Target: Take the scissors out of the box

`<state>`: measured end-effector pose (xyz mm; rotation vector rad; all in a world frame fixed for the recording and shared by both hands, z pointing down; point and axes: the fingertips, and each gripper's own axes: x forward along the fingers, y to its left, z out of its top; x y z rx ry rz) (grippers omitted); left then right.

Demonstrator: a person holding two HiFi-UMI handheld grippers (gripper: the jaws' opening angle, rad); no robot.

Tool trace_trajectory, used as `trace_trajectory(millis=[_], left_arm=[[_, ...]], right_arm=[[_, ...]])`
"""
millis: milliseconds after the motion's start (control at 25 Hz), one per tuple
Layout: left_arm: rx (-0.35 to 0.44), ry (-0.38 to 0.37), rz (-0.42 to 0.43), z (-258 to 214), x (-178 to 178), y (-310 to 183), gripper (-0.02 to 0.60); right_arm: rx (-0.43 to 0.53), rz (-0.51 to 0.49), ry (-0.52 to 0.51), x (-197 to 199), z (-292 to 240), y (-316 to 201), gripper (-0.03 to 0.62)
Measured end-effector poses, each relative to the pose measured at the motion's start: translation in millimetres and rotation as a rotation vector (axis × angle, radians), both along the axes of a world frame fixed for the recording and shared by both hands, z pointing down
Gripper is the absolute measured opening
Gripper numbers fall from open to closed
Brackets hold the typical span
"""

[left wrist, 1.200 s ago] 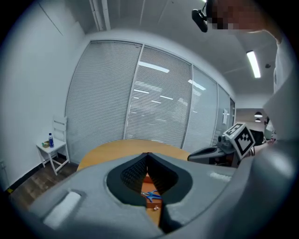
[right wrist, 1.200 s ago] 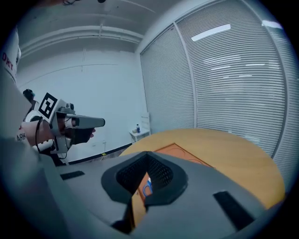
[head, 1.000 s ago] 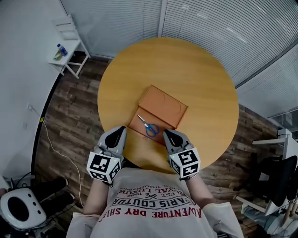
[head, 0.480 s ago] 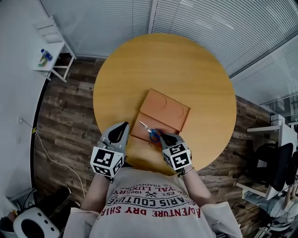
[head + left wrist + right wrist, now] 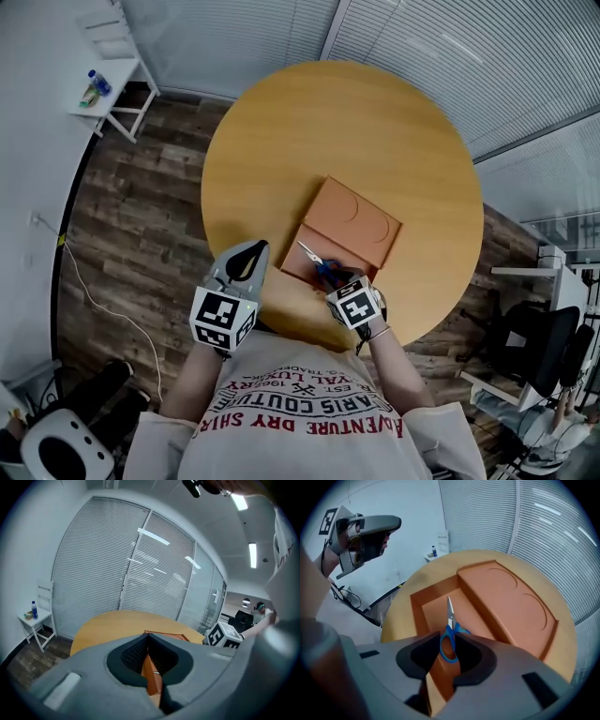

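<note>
An orange box (image 5: 362, 219) lies on the round wooden table (image 5: 281, 141), its lid slid back so the near tray is uncovered. Blue-handled scissors (image 5: 320, 265) lie in that tray, blades pointing away. My right gripper (image 5: 343, 278) points steeply down over the handles. In the right gripper view its jaws have just been opening and stand apart (image 5: 447, 633), with one blue handle loop of the scissors (image 5: 449, 641) in the gap, not squeezed. My left gripper (image 5: 255, 247) hovers at the table's near edge, left of the box, fingertips together (image 5: 148, 635) on nothing.
A white side table with a bottle (image 5: 101, 92) stands by the blinds at far left. A cable (image 5: 89, 281) runs over the wood floor. Chairs and equipment (image 5: 530, 342) crowd the right. A white device (image 5: 56, 448) sits at lower left.
My right gripper has tipped forward and sunk from the table's near edge into the box tray, over the scissors' handles. My left gripper has edged toward the table.
</note>
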<state>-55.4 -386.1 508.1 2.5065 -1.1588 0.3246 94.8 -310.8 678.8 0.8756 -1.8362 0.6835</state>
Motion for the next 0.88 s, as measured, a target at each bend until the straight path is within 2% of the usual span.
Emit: trace_trajectory(millis=[280,400,640,880], left_arm=[[-0.023,-0.004,-0.028,9.8,-23.4,-3.3,0.009],[-0.028,0.001,-0.042,11.6,-35.3,-9.0,0.011],[-0.031,0.003,-0.043,13.1,-36.9,-8.9,0.011],[-0.042,0.007,-0.048,16.0,-39.1,-6.6,0.011]], right_arm=[[-0.05,-0.048,0.142,11.2,24.0,-4.0,0.131],[-0.055,-0.065,0.17,6.4,30.7,-9.0,0.129],[-0.077,-0.126,0.272,6.5,40.0,-12.8,0.118],[-0.121,-0.146,0.232,4.9,43.8,-13.1,0.112]])
